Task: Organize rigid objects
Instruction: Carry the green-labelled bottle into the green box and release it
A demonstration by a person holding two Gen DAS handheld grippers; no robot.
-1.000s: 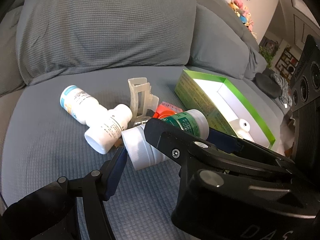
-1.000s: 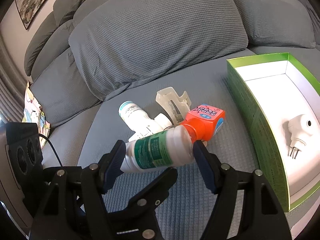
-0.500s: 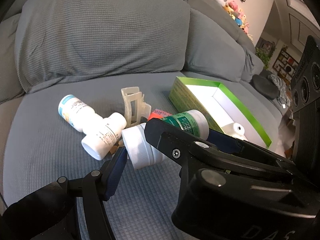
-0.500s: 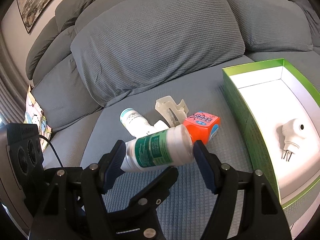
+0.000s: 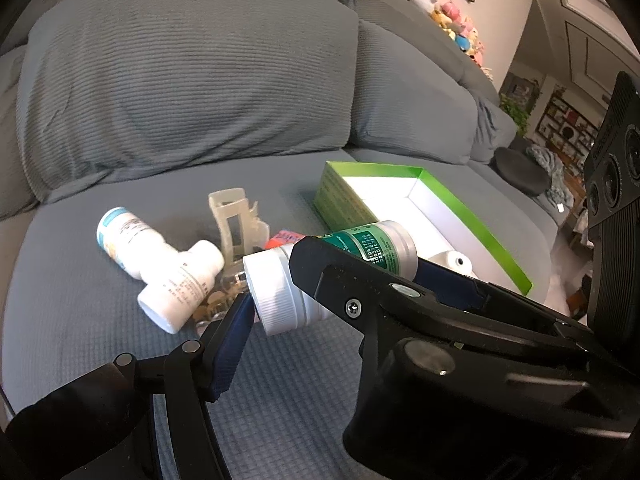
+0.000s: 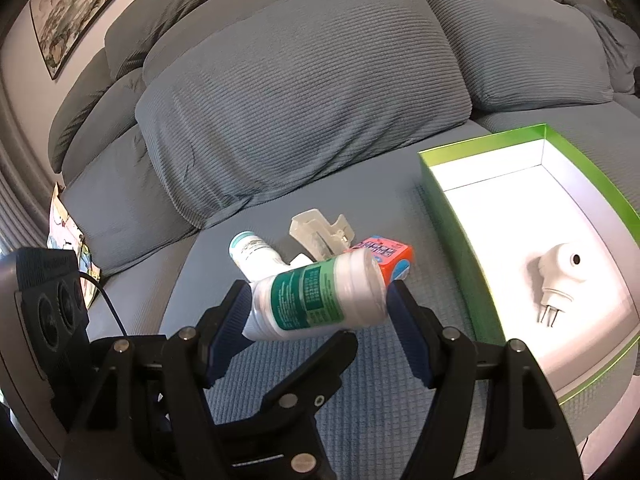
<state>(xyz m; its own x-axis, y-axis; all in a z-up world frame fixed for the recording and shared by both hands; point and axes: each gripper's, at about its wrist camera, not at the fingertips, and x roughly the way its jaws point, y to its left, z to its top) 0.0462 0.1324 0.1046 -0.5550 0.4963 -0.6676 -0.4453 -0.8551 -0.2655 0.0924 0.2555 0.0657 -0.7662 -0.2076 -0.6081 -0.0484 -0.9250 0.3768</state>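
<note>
A white bottle with a green label (image 6: 316,302) is held lengthwise between both grippers above the sofa seat. My right gripper (image 6: 318,312) is shut on its two ends. My left gripper (image 5: 332,284) is shut on the same bottle (image 5: 332,276); its cap end touches my left finger and the right gripper's arm crosses in front. On the seat lie two white bottles (image 5: 160,264), a clear hair clip (image 5: 236,220) and an orange box (image 6: 386,258). An open green box (image 6: 480,248) holds a white plug (image 6: 558,280).
Grey back cushions (image 6: 304,92) stand behind the seat. A black round object (image 5: 520,170) lies on the sofa past the green box. Plush toys (image 5: 444,16) sit on the sofa back. Coloured papers (image 6: 66,232) lie at the left.
Both grippers have risen with the green-label bottle, which now sits higher above the pile. The objects on the seat have not moved.
</note>
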